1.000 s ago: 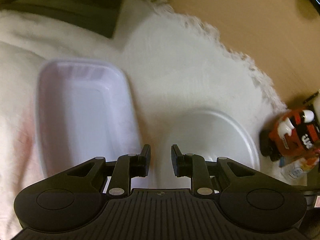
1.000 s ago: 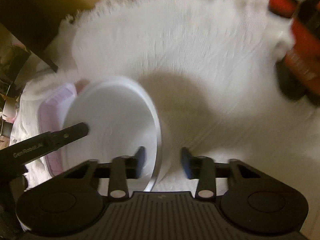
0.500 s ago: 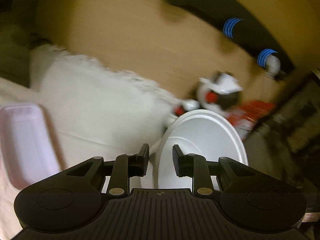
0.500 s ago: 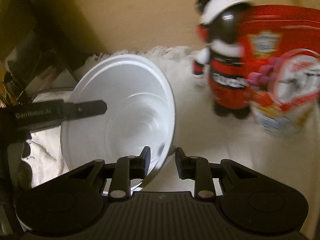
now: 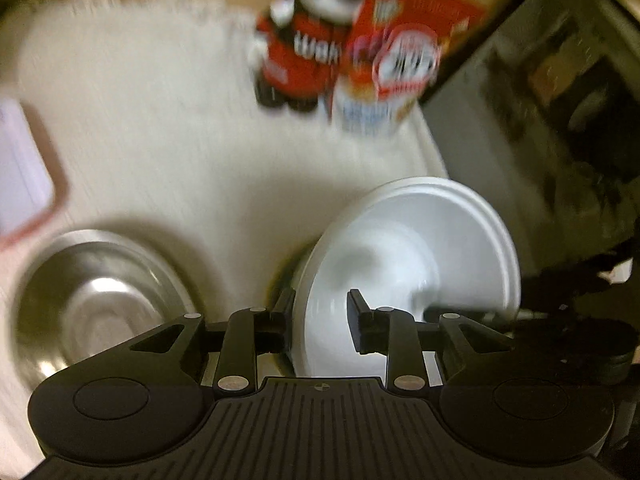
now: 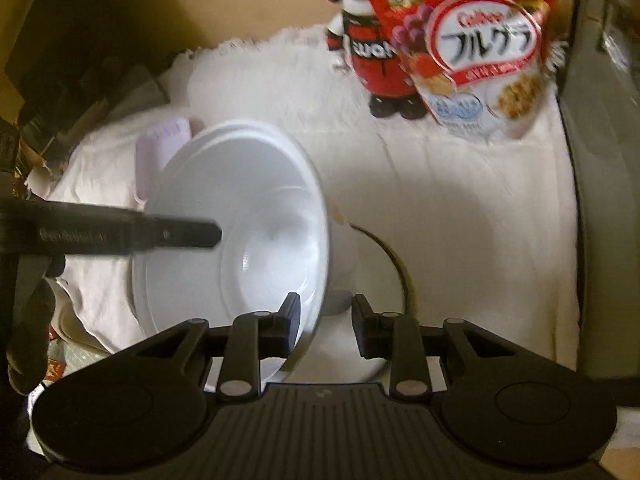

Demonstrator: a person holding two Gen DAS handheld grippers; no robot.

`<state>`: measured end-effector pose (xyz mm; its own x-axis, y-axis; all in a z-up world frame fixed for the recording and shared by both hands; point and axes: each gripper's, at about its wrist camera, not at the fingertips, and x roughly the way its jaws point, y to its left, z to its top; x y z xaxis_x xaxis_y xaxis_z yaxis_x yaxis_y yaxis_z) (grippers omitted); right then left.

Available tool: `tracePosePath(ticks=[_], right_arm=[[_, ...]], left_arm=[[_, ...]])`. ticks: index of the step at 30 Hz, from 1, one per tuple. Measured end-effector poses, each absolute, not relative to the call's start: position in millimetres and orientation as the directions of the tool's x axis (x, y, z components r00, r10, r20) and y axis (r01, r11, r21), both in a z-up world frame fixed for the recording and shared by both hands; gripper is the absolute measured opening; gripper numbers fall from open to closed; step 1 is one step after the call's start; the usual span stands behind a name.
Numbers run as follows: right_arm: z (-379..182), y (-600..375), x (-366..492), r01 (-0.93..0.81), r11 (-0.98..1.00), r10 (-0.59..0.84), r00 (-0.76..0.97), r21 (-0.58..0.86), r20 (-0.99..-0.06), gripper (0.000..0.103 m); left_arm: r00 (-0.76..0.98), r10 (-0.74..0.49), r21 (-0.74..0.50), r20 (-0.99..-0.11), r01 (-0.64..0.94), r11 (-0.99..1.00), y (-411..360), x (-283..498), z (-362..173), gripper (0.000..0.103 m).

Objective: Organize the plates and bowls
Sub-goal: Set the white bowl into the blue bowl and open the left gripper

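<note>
A white bowl (image 5: 404, 264) hangs tilted between both grippers, above a white cloth. My left gripper (image 5: 320, 318) straddles one side of its rim, jaws slightly apart. My right gripper (image 6: 324, 326) straddles the opposite rim of the same bowl (image 6: 240, 224), jaws also slightly apart. The left gripper's finger (image 6: 132, 232) shows reaching in from the left in the right wrist view. A steel bowl (image 5: 96, 304) sits on the cloth at lower left. A pale pink rectangular tray (image 5: 20, 168) lies at the left edge; it also shows behind the bowl (image 6: 162, 148).
A red and black bear figure (image 5: 304, 52) and a red cereal bag (image 6: 472, 40) stand at the back of the cloth (image 5: 160, 120). A dark-rimmed white plate (image 6: 376, 264) lies under the raised bowl. A grey cabinet wall (image 6: 600, 160) runs along the right.
The white bowl has been carried rightward and nearer, away from the pink tray. The steel bowl has come into the left wrist view. The bear and cereal bag look closer.
</note>
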<state>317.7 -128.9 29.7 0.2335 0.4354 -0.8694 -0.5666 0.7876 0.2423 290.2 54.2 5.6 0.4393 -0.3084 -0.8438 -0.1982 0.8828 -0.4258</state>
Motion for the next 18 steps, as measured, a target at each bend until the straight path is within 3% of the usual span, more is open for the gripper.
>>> tracePosePath(ticks=[2,8,14,18], right_arm=[[25,-136,318,-0.556,0.801,0.421,0.258,0.222,-0.87,0.031],[26,-150,318,-0.533,0.835,0.387,0.389,0.139,-0.836,0.035],[14,-145,316,-0.525,0.847,0.354,0.44,0.083,-0.825,0.036],[-1,-139,314,-0.533,0.844,0.329,0.435,0.054,-0.838,0.037]], left_arm=[[0.432,-0.341,-0.46,-0.835,-0.206,0.864,54,292,-4,0.029],[0.544,-0.287,-0.465,-0.789,-0.222,0.857,59,285,10,0.03],[0.548,-0.161,-0.299,-0.821,-0.173,0.938,47,281,7,0.03],[0.547,-0.231,-0.362,-0.804,-0.143,0.921,48,276,-7,0.029]])
